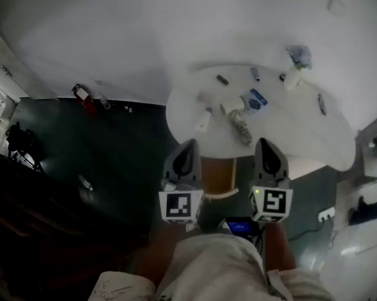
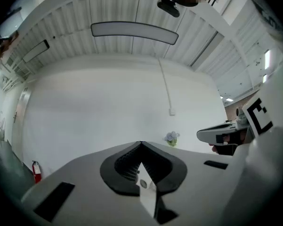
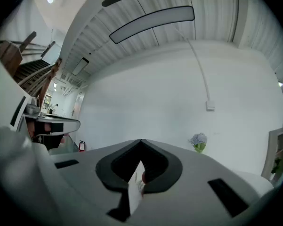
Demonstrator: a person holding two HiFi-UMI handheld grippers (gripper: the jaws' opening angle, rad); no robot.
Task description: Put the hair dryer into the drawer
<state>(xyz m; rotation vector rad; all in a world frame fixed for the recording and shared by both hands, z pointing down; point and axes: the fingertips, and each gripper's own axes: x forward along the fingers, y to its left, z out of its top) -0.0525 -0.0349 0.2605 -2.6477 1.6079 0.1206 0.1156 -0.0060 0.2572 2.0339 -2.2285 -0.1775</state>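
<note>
Left gripper and right gripper were held with jaws pressed together, empty. The hair dryer was not identified amid clutter on the table at twelve o'clock (drawer unseen); a wrong item could be seized.

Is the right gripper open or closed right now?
Shut. In the right gripper view, the right gripper has its two jaws meeting in a point, with nothing between them.

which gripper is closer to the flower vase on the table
Right. In the head view the right gripper is below and slightly left of the flower vase. The left gripper is at the same height but much farther left of it.
</note>
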